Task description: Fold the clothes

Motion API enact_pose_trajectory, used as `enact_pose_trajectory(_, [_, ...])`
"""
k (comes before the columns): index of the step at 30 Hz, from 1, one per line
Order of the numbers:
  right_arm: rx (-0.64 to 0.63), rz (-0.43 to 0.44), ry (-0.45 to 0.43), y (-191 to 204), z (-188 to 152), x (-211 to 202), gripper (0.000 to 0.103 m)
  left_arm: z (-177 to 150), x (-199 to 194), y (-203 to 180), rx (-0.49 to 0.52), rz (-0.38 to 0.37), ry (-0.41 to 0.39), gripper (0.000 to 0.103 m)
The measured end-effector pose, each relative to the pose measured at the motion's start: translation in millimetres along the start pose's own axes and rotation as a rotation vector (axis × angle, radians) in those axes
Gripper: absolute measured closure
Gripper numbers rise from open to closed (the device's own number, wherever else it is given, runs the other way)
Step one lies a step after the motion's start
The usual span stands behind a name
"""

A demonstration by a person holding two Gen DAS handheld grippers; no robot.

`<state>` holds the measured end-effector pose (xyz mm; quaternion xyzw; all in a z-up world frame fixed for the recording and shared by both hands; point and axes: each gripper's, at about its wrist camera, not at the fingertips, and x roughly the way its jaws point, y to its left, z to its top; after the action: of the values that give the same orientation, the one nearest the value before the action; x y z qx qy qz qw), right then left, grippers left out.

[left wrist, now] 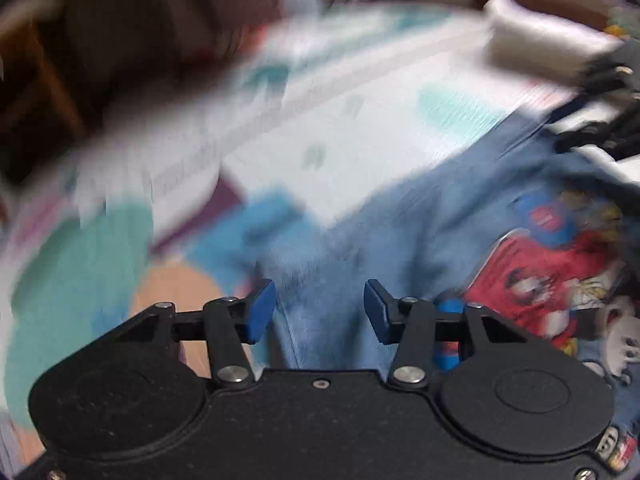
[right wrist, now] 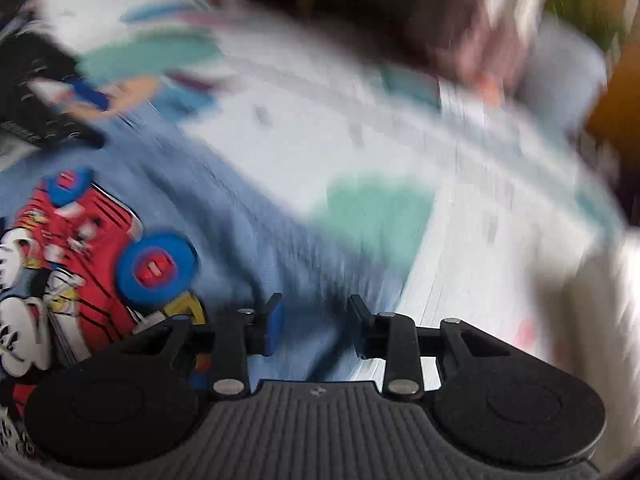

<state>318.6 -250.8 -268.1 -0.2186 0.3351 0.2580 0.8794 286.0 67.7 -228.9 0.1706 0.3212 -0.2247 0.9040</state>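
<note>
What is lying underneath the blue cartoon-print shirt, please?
The blue shirt lies on a white patterned sheet with teal patches; what is beneath the sheet is covered.

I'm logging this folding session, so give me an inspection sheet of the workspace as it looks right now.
Surface: patterned cloth, white with teal and blue shapes, blurred.
Job's things: blue shirt with a red cartoon print, lying on the cloth.
Clutter: folded white item at the far edge.
Grippers: left gripper and right gripper both over blue fabric, jaws apart, no grip visible.
Cables: nothing seen.
Surroundings: dark and blurred, cannot tell.
</note>
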Motion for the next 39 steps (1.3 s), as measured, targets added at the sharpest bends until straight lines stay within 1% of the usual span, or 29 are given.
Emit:
enact_pose_trajectory(2, [-0.034, 0.029, -0.025, 4.5, -4.2, -20.5, 0.068, -10.3, -19.6, -9.2, -0.045, -0.035, -0.040, 0.056])
enact_pose_trajectory(7, [-0.071, 0.158, 0.040, 39.5, -35.6, -86.9, 0.069, -66.1, -54.5, -47.2, -0.065, -0.170, -0.021, 0.056])
enact_pose_trajectory(8, [-0.062, 0.185, 0.051, 49.9, -43.4, -100.7, 0.069, -78.4, -61.1, -54.5, -0.073, -0.176, -0.010, 0.056])
enact_pose_trajectory(9, [-0.048, 0.203, 0.049, 61.0, -52.6, -112.2, 0.069, -91.3, -67.7, -62.2, -0.075, -0.184, 0.003, 0.061])
enact_pose_trajectory(10, [-0.031, 0.215, 0.043, 72.9, -61.8, -121.5, 0.069, -101.5, -74.9, -68.5, -0.082, -0.197, 0.005, 0.070])
enact_pose_trajectory(11, [0.000, 0.219, 0.038, 84.9, -71.3, -125.9, 0.069, -110.8, -82.4, -74.3, -0.093, -0.209, 0.004, 0.073])
enact_pose_trajectory(13, [0.106, 0.238, 0.045, 106.0, -91.0, -130.0, 0.069, -129.0, -85.3, -85.8, -0.138, -0.265, 0.039, 0.073])
enact_pose_trajectory(14, [0.127, 0.249, 0.071, 118.4, -102.1, -130.6, 0.069, -135.1, -79.7, -94.5, -0.112, -0.259, 0.058, 0.073])
enact_pose_trajectory(15, [0.087, 0.248, 0.099, 132.1, -114.7, -131.2, 0.067, -140.1, -71.7, -104.4, -0.069, -0.238, 0.077, 0.073])
enact_pose_trajectory(17, [-0.016, 0.211, 0.064, 150.7, -134.4, -138.1, 0.066, -150.0, -55.8, -124.3, 0.019, -0.196, 0.115, 0.073])
enact_pose_trajectory(18, [-0.031, 0.204, 0.085, 150.0, -134.6, -140.1, 0.067, -154.9, -47.9, -134.2, 0.063, -0.176, 0.134, 0.073])
enact_pose_trajectory(19, [-0.042, 0.186, 0.111, 148.2, -132.1, -141.9, 0.067, -152.0, -43.1, -141.2, 0.081, -0.156, 0.116, 0.073])
enact_pose_trajectory(20, [-0.045, 0.167, 0.108, 146.6, -129.9, -145.3, 0.067, -149.7, -38.0, -147.3, 0.096, -0.156, 0.069, 0.073])
enact_pose_trajectory(21, [-0.034, 0.169, 0.078, 145.8, -128.4, -149.8, 0.067, -148.7, -32.4, -153.4, 0.113, -0.164, 0.015, 0.073])
enact_pose_trajectory(22, [-0.027, 0.185, 0.048, 147.0, -126.9, -153.4, 0.067, -149.9, -26.2, -156.6, 0.120, -0.182, -0.010, 0.072])
enact_pose_trajectory(23, [-0.032, 0.200, 0.022, 150.2, -125.6, -156.6, 0.067, -152.1, -19.8, -158.8, 0.123, -0.205, -0.023, 0.072])
enact_pose_trajectory(25, [-0.041, 0.233, -0.008, 158.2, -121.2, -161.1, 0.067, -160.3, -2.4, -158.8, 0.155, -0.225, -0.002, 0.071])
enact_pose_trajectory(26, [-0.058, 0.265, -0.021, 163.9, -119.6, -166.1, 0.066, -165.4, 3.0, -161.3, 0.207, -0.255, 0.000, 0.068])
enact_pose_trajectory(27, [-0.098, 0.300, -0.033, 172.1, -119.1, -173.3, 0.059, -170.9, 7.0, -164.8, 0.273, -0.292, -0.002, 0.054])
enact_pose_trajectory(28, [-0.153, 0.334, -0.040, 182.0, -119.7, -181.0, 0.054, -176.0, 11.0, -171.9, 0.355, -0.324, 0.008, 0.048])
enact_pose_trajectory(29, [-0.228, 0.359, -0.039, 193.8, -122.2, -187.7, 0.048, -180.9, 15.0, -180.3, 0.444, -0.353, 0.022, 0.048])
enact_pose_trajectory(30, [-0.293, 0.368, -0.029, 205.2, -125.3, -190.4, 0.045, -186.6, 23.2, -191.7, 0.545, -0.355, 0.015, 0.048])
enact_pose_trajectory(32, [-0.405, 0.358, 0.000, 228.4, -133.3, -190.2, 0.045, -198.5, 42.9, -216.7, 0.758, -0.338, -0.017, 0.048])
enact_pose_trajectory(34, [-0.462, 0.318, 0.013, 243.1, -137.8, -186.0, 0.047, -208.4, 57.3, -232.4, 0.974, -0.324, -0.044, 0.048])
enact_pose_trajectory(35, [-0.475, 0.313, 0.016, 248.4, -138.8, -181.1, 0.047, -209.2, 61.6, -239.6, 1.040, -0.330, -0.055, 0.047])
enact_pose_trajectory(36, [-0.477, 0.313, 0.019, 251.2, -139.1, -177.6, 0.048, -206.4, 68.3, -244.0, 1.048, -0.334, -0.053, 0.052])
enact_pose_trajectory(37, [-0.461, 0.323, 0.023, 250.1, -138.2, -176.1, 0.050, -200.2, 77.3, -246.3, 1.003, -0.328, -0.032, 0.081])
enact_pose_trajectory(38, [-0.438, 0.332, 0.034, 246.9, -136.1, -175.3, 0.061, -191.9, 77.2, -243.3, 0.948, -0.312, -0.030, 0.081])
enact_pose_trajectory(39, [-0.406, 0.339, 0.056, 240.5, -132.1, -175.5, 0.076, -183.2, 78.0, -240.2, 0.875, -0.311, -0.046, 0.081])
